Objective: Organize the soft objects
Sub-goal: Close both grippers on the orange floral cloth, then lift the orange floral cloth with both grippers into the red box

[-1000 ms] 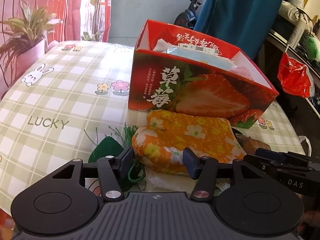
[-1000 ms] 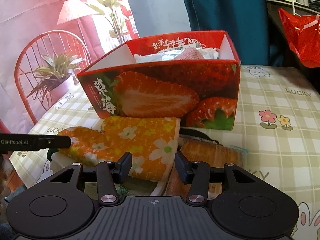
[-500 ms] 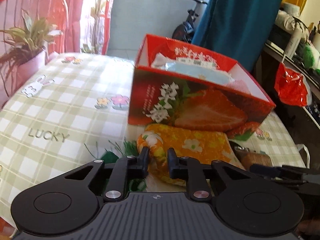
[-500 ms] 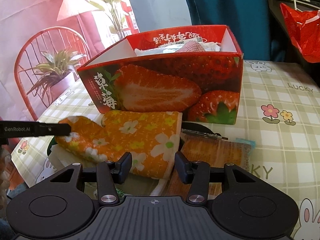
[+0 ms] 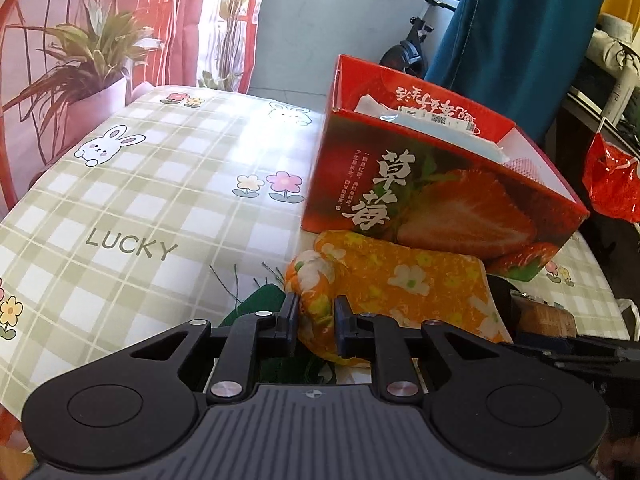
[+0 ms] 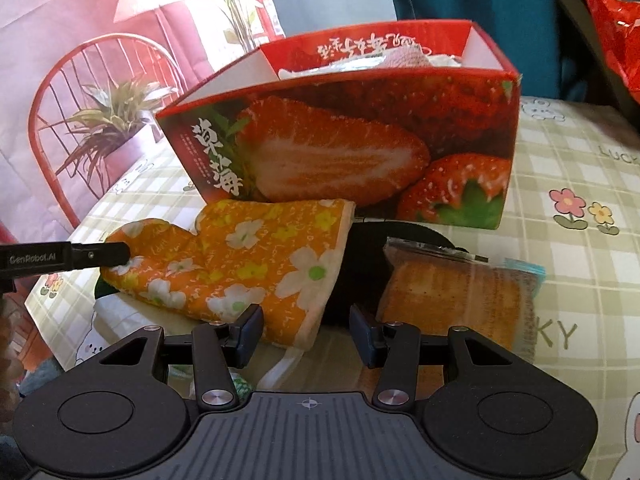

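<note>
Pickup step: your left tongs [image 5: 316,316] pinched the mitt's [image 5: 400,280] thumb end; mitt lay at the bench's [image 5: 132,200] near edge, against the box [image 5: 440,200]. Right tongs [image 6: 306,334] stood open, empty. Next, probably lift over the rim.

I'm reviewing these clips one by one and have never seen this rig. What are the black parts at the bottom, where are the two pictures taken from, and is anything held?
A person holds a two-finger gripper in each hand; each carries a camera looking along its fingers. The left gripper has pinched the thumb end of the orange floral oven mitt. The right gripper is open over the mitt's cuff, holding nothing. On the checked tablecloth stand a red strawberry box with items inside and a wrapped brown pack.
</note>
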